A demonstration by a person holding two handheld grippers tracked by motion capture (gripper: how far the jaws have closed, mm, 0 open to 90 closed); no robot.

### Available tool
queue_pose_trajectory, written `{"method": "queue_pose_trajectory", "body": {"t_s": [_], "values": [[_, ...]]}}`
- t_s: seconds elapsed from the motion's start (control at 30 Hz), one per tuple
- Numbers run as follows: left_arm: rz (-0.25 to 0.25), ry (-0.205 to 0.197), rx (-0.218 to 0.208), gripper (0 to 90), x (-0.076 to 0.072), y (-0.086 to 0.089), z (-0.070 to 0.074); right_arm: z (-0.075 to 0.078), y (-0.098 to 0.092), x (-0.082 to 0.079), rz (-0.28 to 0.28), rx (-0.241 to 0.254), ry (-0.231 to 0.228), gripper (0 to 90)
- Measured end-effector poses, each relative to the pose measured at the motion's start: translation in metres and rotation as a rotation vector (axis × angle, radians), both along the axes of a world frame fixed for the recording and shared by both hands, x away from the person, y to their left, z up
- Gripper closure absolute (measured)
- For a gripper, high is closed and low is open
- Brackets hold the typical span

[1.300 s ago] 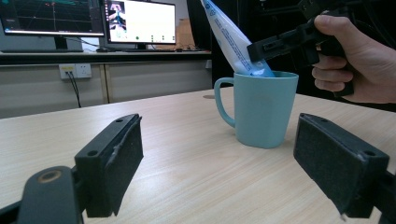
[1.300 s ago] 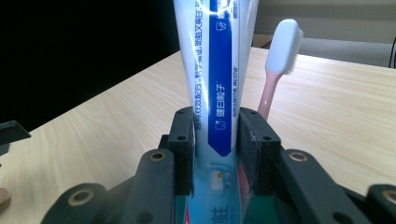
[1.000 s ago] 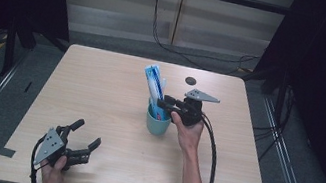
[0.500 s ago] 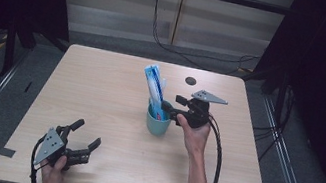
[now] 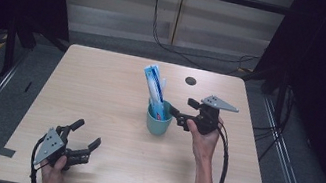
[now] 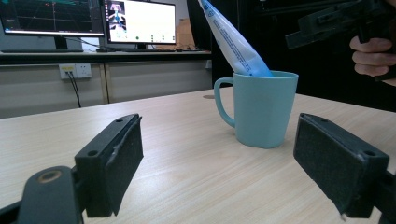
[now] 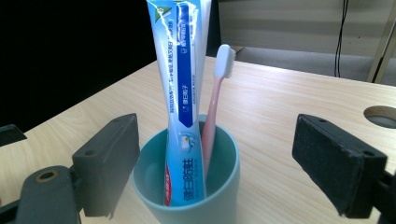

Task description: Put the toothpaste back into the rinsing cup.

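A: Item one, teal mug (image 5: 158,122). Location?
B: On the worktop (image 5: 116,83), directly in front of the right hand-held gripper (image 5: 181,110), just off its jaw tips. Upright, handle turned away from that gripper.

A: Contents?
B: Toothpaste tube (image 7: 183,107), cap end down, leaning on the rim; pink toothbrush (image 7: 215,102), head up, just behind the tube. Both stand in the mug because its wall props them; neither is pinched.

A: Right hand-held gripper, state?
B: Jaws wide, having just been opening, nothing pressed between the pads. In the right gripper view the mug sits between and beyond them, untouched. Judged a release after setting an item in.

A: Pose?
B: Held level, pointing at the mug, forearm reaching up from the near edge.

A: Left hand-held gripper (image 5: 83,141)?
B: Jaws wide, empty, held low over the worktop, mug well ahead of it.
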State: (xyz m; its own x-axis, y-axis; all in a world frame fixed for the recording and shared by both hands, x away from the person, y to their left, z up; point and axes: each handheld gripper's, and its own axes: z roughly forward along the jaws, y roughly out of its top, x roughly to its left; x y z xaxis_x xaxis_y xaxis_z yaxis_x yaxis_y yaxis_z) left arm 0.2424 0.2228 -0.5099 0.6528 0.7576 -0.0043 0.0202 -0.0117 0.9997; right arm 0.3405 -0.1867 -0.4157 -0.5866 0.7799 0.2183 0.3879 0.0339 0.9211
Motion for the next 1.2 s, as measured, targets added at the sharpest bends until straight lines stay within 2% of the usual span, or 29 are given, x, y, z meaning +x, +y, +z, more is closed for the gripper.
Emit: {"method": "queue_pose_trajectory", "body": {"t_s": [0.23, 0.4, 0.53, 0.63, 0.77, 0.9, 1.1, 1.2], "values": [[0.000, 0.000, -0.001, 15.7, 0.000, 0.000, 0.000, 0.001, -0.013, -0.011, -0.036, -0.021, -0.028, 14.1], [0.000, 0.000, -0.001, 15.7, 0.000, 0.000, 0.000, -0.005, -0.022, -0.019, -0.073, -0.022, -0.020, 14.1], [0.000, 0.000, -0.001, 15.7, 0.000, 0.000, 0.000, -0.009, -0.027, -0.023, -0.107, -0.051, -0.001, 14.2], [0.000, 0.000, 0.000, 15.7, 0.000, 0.000, 0.000, -0.012, -0.033, -0.026, -0.132, -0.044, 0.000, 14.2], [0.000, 0.000, 0.000, 15.7, 0.000, 0.000, 0.000, -0.015, -0.040, -0.033, -0.162, -0.064, 0.007, 14.3], [0.001, -0.001, -0.001, 15.7, 0.000, 0.000, 0.000, -0.019, -0.051, -0.043, -0.200, -0.040, -0.003, 14.2], [0.000, -0.001, -0.002, 15.7, 0.000, 0.000, 0.000, -0.028, -0.062, -0.054, -0.238, -0.047, -0.001, 14.3], [0.000, -0.001, -0.001, 15.7, 0.000, 0.000, 0.000, -0.032, -0.062, -0.059, -0.261, -0.083, -0.007, 14.4]]}}
